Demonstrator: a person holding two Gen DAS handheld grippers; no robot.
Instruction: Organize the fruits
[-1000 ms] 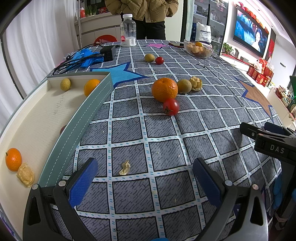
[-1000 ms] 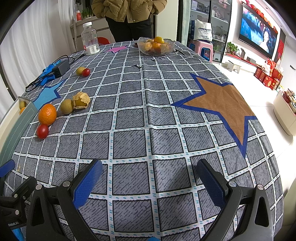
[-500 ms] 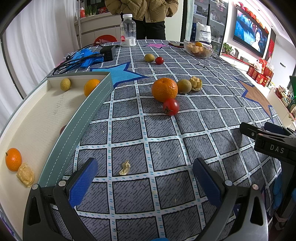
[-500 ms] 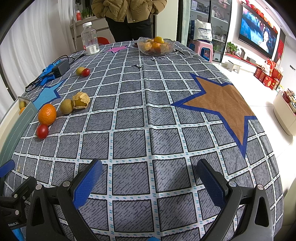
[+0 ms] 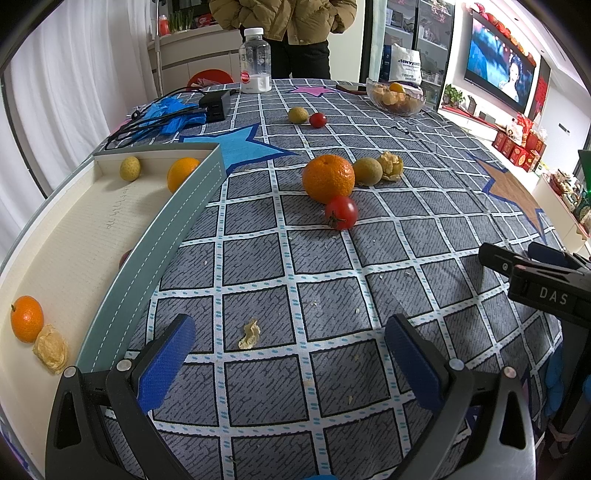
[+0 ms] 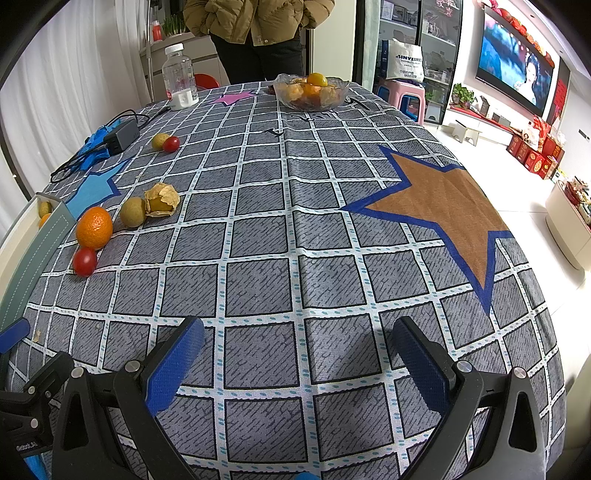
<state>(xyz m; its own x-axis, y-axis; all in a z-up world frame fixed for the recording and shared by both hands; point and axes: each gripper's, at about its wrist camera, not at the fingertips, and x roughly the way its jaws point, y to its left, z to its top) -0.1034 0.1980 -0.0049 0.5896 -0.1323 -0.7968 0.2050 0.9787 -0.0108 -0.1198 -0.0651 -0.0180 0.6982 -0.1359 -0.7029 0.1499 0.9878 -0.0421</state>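
Observation:
A big orange (image 5: 328,178), a red tomato (image 5: 341,212), a green-brown fruit (image 5: 366,171) and a husked physalis (image 5: 390,165) lie grouped mid-table on the checked cloth. Farther back sit a small green fruit (image 5: 297,115) and a cherry tomato (image 5: 317,119). The grey-rimmed tray (image 5: 173,218) at left holds a small orange (image 5: 26,318), a husk (image 5: 51,349), an orange (image 5: 181,173) and a yellow-green fruit (image 5: 130,168). My left gripper (image 5: 288,349) is open, empty, short of the group. My right gripper (image 6: 299,349) is open over bare cloth; the same group (image 6: 94,227) lies far left of it.
A glass bowl of fruit (image 6: 311,91) and a water bottle (image 6: 180,77) stand at the far end, where a person in a tan jacket (image 6: 258,18) stands. A black charger with cables (image 5: 214,105) lies back left. A husk scrap (image 5: 249,334) lies between my left fingers.

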